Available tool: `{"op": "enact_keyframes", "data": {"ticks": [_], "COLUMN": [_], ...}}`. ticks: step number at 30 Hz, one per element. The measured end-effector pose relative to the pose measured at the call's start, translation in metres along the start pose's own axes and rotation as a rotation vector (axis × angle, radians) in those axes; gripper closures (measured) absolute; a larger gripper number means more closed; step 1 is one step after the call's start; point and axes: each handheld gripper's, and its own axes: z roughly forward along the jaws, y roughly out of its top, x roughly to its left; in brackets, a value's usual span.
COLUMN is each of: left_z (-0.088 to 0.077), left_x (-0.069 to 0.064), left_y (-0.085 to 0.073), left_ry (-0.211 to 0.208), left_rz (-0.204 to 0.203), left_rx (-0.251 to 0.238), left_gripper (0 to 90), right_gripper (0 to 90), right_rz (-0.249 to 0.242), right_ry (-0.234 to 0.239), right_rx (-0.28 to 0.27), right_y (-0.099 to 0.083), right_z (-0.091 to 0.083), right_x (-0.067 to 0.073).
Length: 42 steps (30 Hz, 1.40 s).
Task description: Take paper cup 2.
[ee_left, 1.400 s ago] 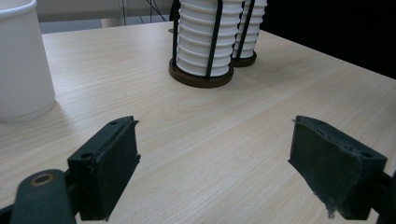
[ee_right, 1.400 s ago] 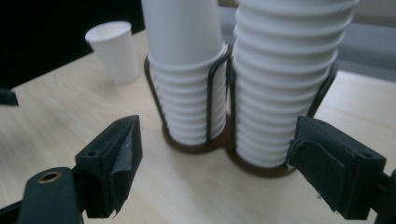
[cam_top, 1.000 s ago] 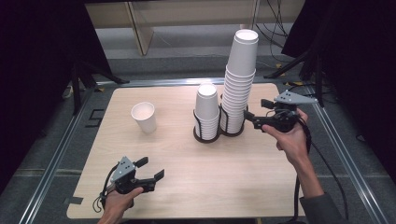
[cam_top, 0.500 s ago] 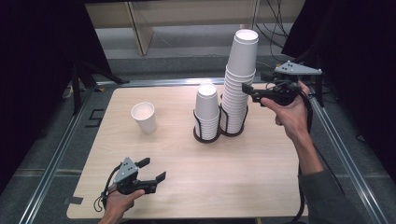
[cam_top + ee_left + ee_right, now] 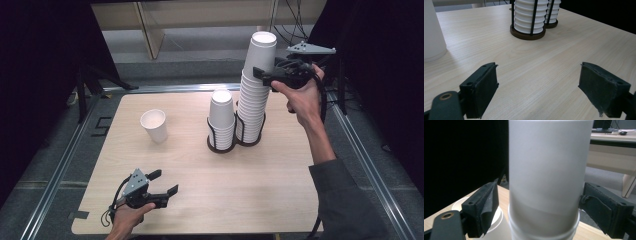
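- Table: light wood, two black wire cup holders side by side near the centre-far edge.
- Tall cup stack sits in the right holder, white paper cups nested upside down, rising well above everything else.
- Short cup stack in the left holder, touching or just beside the tall one.
- Single cup stands alone, mouth up, left of the holders, well apart from them.
- Right gripper raised at the upper part of the tall stack, held from the right side by the person's right hand. In the right gripper view the top cup sits between the jaws; right pad touching or nearly touching the cup wall, left pad standing off with a visible gap. Jaws spread, not clamped yet.
- Rim of the next cup down shows just below the top cup in the right gripper view.
- Left gripper low at the near-left of the table, held by the left hand, jaws wide apart, holding nothing.
- Left gripper view: bare tabletop between the jaws, short stack in its holder ahead, single cup wall at far left.
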Motion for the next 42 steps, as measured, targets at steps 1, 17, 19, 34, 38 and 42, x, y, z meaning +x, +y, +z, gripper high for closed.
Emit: {"op": "enact_keyframes", "data": {"ticks": [1, 17, 19, 34, 38, 42], "left_z": [0.0, 0.001, 0.002, 0.003, 0.002, 0.001], "left_x": [0.0, -0.001, -0.001, -0.001, -0.001, -0.001], "left_y": [0.0, 0.0, -0.001, -0.002, -0.001, -0.001], "left_ry": [0.008, -0.007, -0.012, -0.021, -0.01, -0.004], "left_rz": [0.002, 0.002, 0.008, 0.014, 0.012, 0.018], "left_rx": [0.007, 0.008, 0.008, 0.017, 0.021, 0.034], "left_gripper": [14.5, 14.4, 14.5, 14.5, 14.5, 14.5], "right_gripper": [15.3, 14.6, 15.4, 16.9, 17.0, 17.1], "right_rz": [0.019, 0.012, 0.02, -0.008, -0.027, -0.042], "right_ry": [0.0, -0.023, -0.015, -0.038, -0.052, -0.076], "right_rx": [0.015, 0.032, 0.038, -0.055, -0.09, -0.124], "right_y": [0.002, 0.012, 0.013, 0.061, 0.077, 0.09], "right_z": [0.002, 0.035, 0.035, 0.013, 0.005, -0.01], "right_x": [0.0, -0.003, -0.002, 0.008, 0.012, 0.014]}}
